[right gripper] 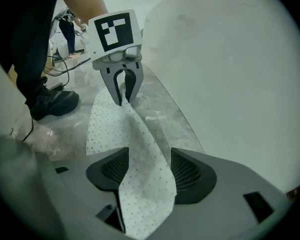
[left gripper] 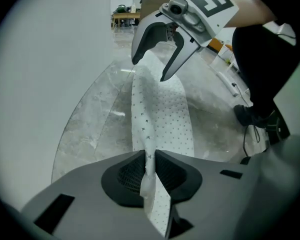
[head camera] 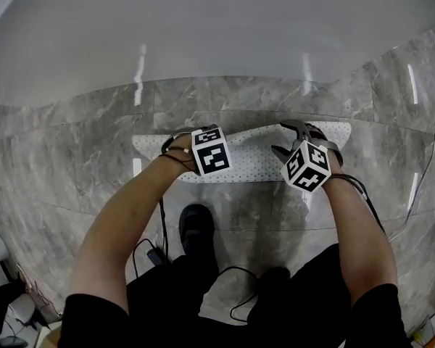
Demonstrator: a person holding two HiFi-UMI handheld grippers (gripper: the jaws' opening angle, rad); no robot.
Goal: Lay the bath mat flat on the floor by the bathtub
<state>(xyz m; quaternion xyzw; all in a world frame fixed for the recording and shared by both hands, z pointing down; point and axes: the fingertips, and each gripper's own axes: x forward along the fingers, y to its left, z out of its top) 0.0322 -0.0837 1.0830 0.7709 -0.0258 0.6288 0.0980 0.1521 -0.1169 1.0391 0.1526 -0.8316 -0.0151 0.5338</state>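
White dotted bath mat (head camera: 257,162) lies on the marble floor (head camera: 72,158) beside the bathtub (head camera: 203,27), one edge lifted. Your left claw (left gripper: 150,170) pinches that edge; your right claw (right gripper: 147,171) gapes, mat loose between its jaws. Best to grip there too, then pull taut and lower evenly.

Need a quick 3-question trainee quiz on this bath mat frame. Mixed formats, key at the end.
1. True or false: the left gripper is pinching the bath mat.
2. Pick one: the jaws of the right gripper are A) clamped on the mat, B) apart with the mat lying loose between them, C) apart with nothing between them.
3. Fill in: the mat sits on the marble floor next to the ____.

Key: 1 true; 2 B; 3 bathtub.
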